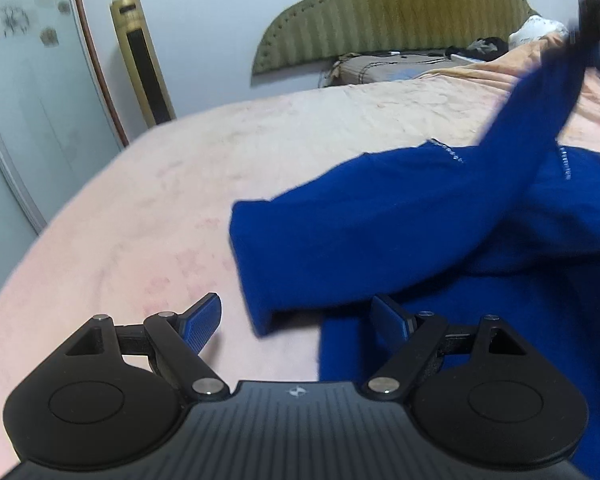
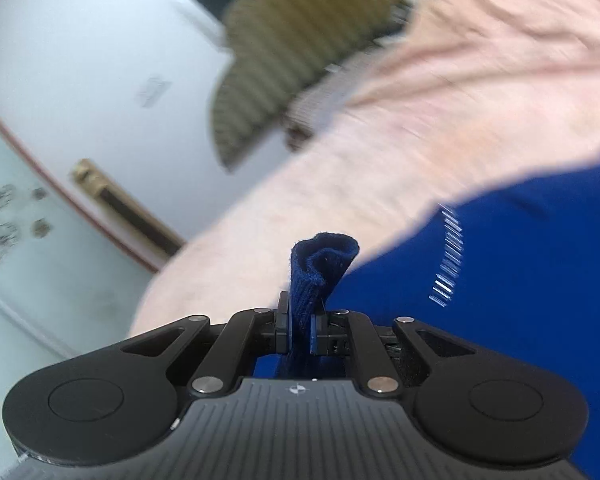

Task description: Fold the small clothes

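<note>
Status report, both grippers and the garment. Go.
Left gripper open, empty, beside blue knit garment. Right gripper shut on garment's cuff, lifting. Pink bedsheet, nothing blocking.

We look low over the bed (image 1: 148, 208) from behind our wide jaws. Our other view sits tilted, close behind shut jaws. Both see the headboard (image 1: 400, 12).

No legible text, number or brand; only a small unlettered emblem on each gripper body (image 1: 297, 391) (image 2: 297, 390).
</note>
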The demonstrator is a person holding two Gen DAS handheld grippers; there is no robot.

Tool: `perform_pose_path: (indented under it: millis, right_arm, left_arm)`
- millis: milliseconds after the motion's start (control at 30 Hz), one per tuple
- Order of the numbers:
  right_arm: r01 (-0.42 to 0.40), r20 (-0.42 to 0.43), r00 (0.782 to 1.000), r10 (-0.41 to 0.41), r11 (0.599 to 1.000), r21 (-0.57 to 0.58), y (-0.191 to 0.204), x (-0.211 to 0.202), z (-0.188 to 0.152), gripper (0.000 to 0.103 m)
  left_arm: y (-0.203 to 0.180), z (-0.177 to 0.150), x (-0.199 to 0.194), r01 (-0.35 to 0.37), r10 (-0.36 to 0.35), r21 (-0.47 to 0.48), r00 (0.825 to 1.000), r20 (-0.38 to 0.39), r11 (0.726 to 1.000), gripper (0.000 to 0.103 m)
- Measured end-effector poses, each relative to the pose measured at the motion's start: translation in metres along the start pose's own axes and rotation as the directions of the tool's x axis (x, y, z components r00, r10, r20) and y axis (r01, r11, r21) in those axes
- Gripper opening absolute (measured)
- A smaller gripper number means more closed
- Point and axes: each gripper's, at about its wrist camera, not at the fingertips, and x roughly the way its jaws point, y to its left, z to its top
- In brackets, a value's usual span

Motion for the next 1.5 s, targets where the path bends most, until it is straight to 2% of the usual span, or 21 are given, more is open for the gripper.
perform_pose_path:
  millis: [100, 233, 433, 667, 1033, 1167, 1267, 1400, 1500]
  right_arm:
    - [-0.039, 0.044, 0.998, 0.042, 0.997, -0.067, 0.027, -0.011, 0.021, 0.012]
    - [-0.008, 0.116, 0.993, 0.022, 0.992, -0.127, 0.033, -0.032, 0.04, 0.012]
    - [0.068, 0.157, 0.986, -0.06, 0.997, -0.045, -0.016, -0.048, 0.052, 0.012]
    - [0.141, 0.173, 0.974, -0.145, 0.989, 0.035, -0.072, -0.058, 0.046, 0.012]
    - [0.216, 0.112, 0.966, -0.233, 0.966, 0.142, -0.141, -0.056, 0.026, 0.013]
    - [0.219, 0.076, 0.969, -0.233, 0.962, 0.164, -0.159, -0.053, 0.018, 0.013]
    - [0.236, 0.049, 0.968, -0.248, 0.957, 0.171, -0.169, -0.051, 0.013, 0.017]
    - [0.222, 0.038, 0.972, -0.233, 0.955, 0.194, -0.181, -0.054, 0.009, 0.018]
    - [0.227, 0.035, 0.971, -0.236, 0.959, 0.169, -0.179, -0.055, 0.007, 0.018]
  left_arm:
    - [0.003, 0.003, 0.004, -0.027, 0.027, -0.004, 1.0, 0.006, 1.0, 0.082]
    - [0.012, 0.003, 0.007, -0.03, 0.03, -0.028, 1.0, -0.007, 0.999, 0.083]
    - [0.013, -0.001, 0.01, -0.036, 0.034, -0.033, 0.999, -0.04, 0.999, 0.083]
    - [0.012, -0.003, 0.014, -0.038, 0.037, -0.021, 0.998, -0.05, 0.999, 0.083]
    - [0.012, 0.001, 0.019, -0.044, 0.042, -0.031, 0.997, -0.062, 0.999, 0.083]
    - [0.011, 0.004, 0.022, -0.065, 0.062, -0.04, 0.996, -0.061, 0.997, 0.083]
    - [0.014, 0.006, 0.021, -0.07, 0.066, -0.063, 0.995, -0.073, 0.996, 0.083]
    - [0.007, 0.011, 0.011, -0.062, 0.061, -0.042, 0.998, -0.033, 0.997, 0.083]
    - [-0.004, 0.018, 0.009, -0.051, 0.05, -0.013, 0.999, -0.012, 0.999, 0.083]
